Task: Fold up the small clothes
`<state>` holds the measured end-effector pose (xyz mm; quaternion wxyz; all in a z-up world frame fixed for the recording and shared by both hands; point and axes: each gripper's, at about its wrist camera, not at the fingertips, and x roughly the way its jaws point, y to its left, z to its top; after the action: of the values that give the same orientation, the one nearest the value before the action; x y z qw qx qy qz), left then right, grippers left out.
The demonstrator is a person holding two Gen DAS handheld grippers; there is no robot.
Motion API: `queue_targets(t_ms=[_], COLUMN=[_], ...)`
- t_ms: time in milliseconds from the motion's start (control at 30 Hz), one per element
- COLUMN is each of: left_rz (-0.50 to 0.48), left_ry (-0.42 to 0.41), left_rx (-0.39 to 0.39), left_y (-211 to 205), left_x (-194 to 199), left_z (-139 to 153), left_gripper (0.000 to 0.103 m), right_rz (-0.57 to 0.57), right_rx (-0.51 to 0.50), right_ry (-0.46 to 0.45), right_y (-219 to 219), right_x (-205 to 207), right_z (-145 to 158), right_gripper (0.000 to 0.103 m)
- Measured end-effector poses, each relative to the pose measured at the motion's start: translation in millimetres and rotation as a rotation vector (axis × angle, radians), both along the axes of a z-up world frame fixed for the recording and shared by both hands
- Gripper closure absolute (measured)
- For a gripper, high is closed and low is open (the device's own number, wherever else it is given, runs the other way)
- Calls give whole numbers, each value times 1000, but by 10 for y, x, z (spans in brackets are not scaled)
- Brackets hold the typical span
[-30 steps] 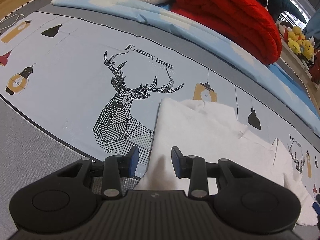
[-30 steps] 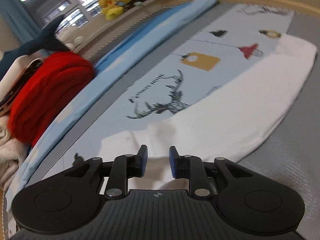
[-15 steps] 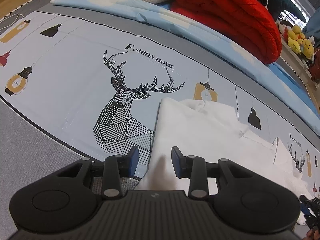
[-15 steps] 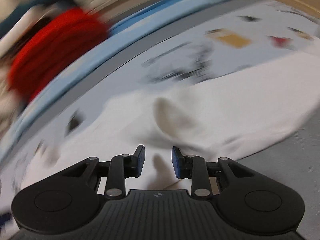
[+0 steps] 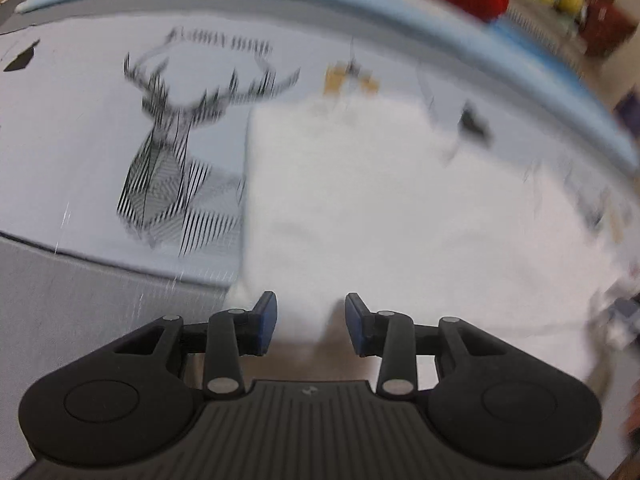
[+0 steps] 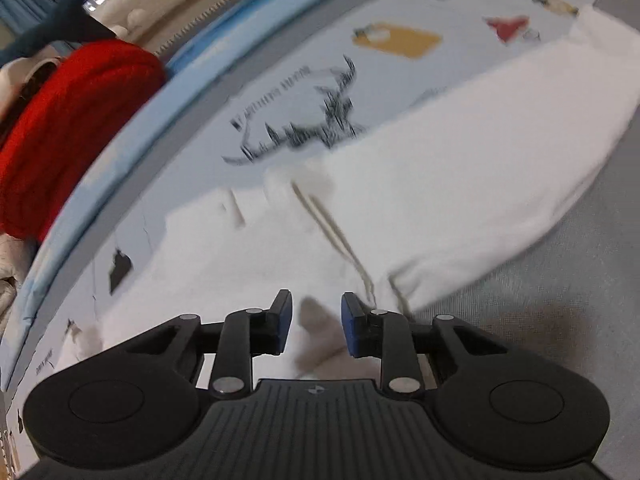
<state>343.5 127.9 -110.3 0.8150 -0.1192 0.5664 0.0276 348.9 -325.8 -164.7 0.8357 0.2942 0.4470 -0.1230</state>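
Both grippers over white garment (image 5: 400,208), lying flat on bed sheet (image 5: 80,140) at its near edge. Left gripper (image 5: 311,318) and right gripper (image 6: 316,322): jaws part open and widening, cloth between them, not pinched. Likely releasing a fold; next regrip an edge. Deer-print lettering too blurred to read

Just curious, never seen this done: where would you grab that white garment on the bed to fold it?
Probably by its near hem, from above. The white garment lies flat on the printed sheet, so only its edges give something to pinch. Both hand-held grippers, left and right, are opening over that edge.
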Motion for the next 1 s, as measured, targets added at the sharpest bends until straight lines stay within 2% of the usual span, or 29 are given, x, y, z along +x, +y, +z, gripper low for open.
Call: queue_targets(t_ms=[100, 200, 433, 667, 800, 933, 967, 1000], left_rz=[-37, -47, -49, -52, -57, -58, -59, -60], left_ry=[4, -38, -65, -74, -75, -72, -73, -73], left_rx=[40, 59, 59, 76, 85, 89, 89, 88], left_y=[-66, -109, -171, -228, -255, -264, -266, -265], left_x=[-28, -53, -1, 4, 1, 6, 3, 1], left_z=[-25, 43, 111, 122, 109, 99, 100, 102], left_gripper=[61, 54, 52, 52, 52, 52, 52, 52], right_rz=[6, -50, -311, -524, -565, -571, -568, -561], right_rx=[-54, -78, -119, -109, -66, -95, -106, -114], right_ry=[-80, -106, -111, -85, -113, -132, -136, -139], right_y=[-89, -373, -1654, -2709, -2972, -3012, -3012, -2994], right_x=[-31, -69, -409, -794, -828, -777, -761, -756], right_z=[210, 273, 314, -8, -186, -250, -271, -273], right_gripper=[58, 56, 56, 56, 56, 56, 60, 71])
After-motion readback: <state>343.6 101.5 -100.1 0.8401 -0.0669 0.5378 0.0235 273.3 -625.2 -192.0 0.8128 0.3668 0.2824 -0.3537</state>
